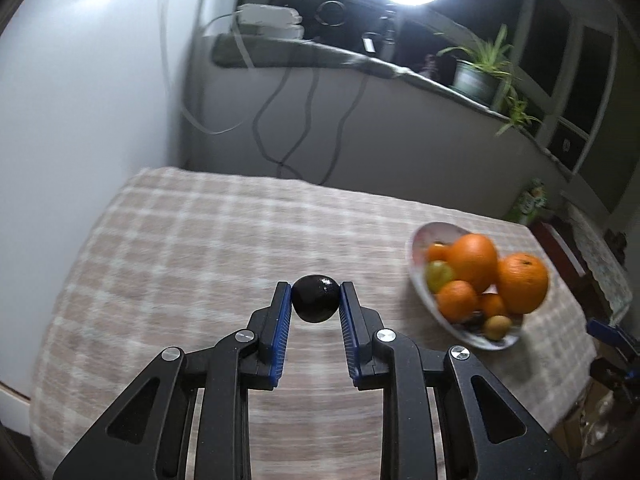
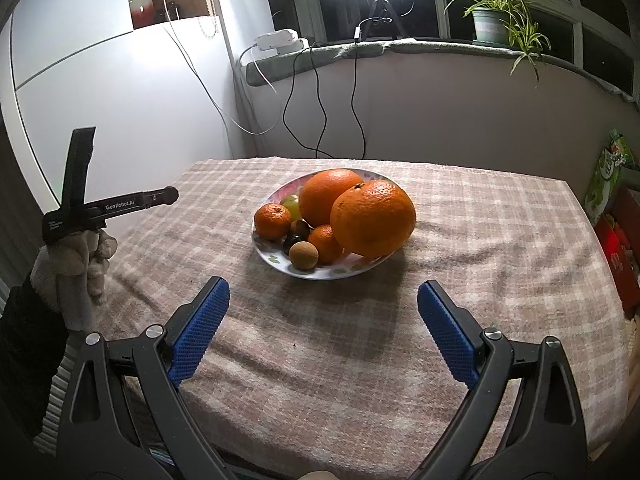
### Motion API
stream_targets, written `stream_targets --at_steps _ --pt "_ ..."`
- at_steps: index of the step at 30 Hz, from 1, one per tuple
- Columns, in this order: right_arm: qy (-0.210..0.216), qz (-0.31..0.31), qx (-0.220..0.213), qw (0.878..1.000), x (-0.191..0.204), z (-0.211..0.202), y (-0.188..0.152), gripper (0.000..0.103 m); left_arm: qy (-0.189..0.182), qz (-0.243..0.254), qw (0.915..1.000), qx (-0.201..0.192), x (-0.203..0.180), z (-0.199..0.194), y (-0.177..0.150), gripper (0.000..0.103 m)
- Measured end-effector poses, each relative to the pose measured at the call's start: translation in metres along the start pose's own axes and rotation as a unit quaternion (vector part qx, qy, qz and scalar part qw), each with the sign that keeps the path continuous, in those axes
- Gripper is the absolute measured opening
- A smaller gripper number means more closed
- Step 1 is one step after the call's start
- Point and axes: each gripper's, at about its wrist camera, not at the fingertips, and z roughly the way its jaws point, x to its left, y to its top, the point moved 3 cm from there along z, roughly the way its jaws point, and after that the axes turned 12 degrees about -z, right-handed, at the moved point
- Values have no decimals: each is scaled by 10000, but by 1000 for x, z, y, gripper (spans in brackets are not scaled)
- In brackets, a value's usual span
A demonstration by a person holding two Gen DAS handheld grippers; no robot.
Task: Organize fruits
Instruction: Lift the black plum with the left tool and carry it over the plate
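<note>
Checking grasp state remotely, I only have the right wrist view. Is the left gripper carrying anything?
Observer: Yes. The left gripper is shut on a small dark fruit, pinched between its blue pads.
Operator: Over the plate?
Observer: No. In the left wrist view the plate sits off to the right of that gripper, with checked tablecloth behind the fruit.
Operator: Does the left view catch the right gripper?
Observer: Only a dark and blue piece at its right edge, likely part of it; its jaws are not visible there.

surface: table (image 2: pixel 480 240), checked cloth | on it: plate (image 2: pixel 280 266) of fruit
</note>
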Motion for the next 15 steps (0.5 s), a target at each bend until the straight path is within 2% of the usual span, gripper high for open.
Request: stream_targets --at_steps 15 --pt "-2 221 -52 9997 -13 -5 -7 97 -603 658 9957 233 -93 14 -17 22"
